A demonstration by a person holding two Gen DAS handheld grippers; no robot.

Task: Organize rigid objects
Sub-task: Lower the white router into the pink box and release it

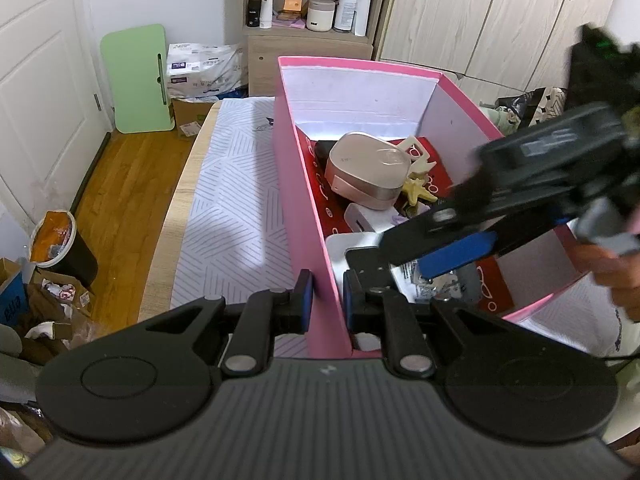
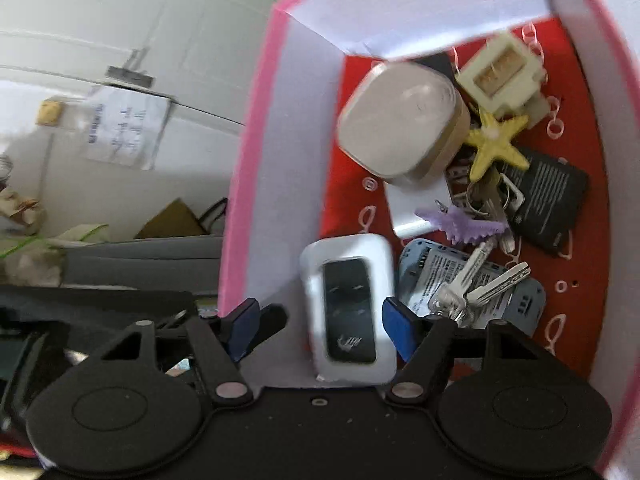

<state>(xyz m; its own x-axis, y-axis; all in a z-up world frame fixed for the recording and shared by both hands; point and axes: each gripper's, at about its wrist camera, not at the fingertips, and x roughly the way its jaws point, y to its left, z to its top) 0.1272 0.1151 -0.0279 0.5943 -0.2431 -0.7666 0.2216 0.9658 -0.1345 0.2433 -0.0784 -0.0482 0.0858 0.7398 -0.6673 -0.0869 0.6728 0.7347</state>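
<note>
A pink box (image 1: 360, 65) with white inner walls and a red floor stands on the bed. My left gripper (image 1: 328, 300) is shut on its near left wall, one finger on each side. My right gripper (image 2: 320, 330) reaches down into the box and is open. A white device with a black screen (image 2: 348, 308) lies between its blue pads, clear of both. Farther in lie a beige rounded case (image 2: 400, 120), a yellow starfish (image 2: 496, 144), a bunch of keys (image 2: 480, 280) and a black battery (image 2: 548, 204). In the left wrist view the right gripper (image 1: 424, 256) is blurred over the white device (image 1: 338, 250).
The box sits on a striped white sheet (image 1: 236, 208) at the bed's edge. To the left are wooden floor (image 1: 120, 184), a green board (image 1: 136, 80) and a full bin (image 1: 64, 248). A shelf unit (image 1: 308, 12) and wardrobe doors (image 1: 500, 20) stand behind. A person's hand (image 1: 616, 268) holds the right gripper.
</note>
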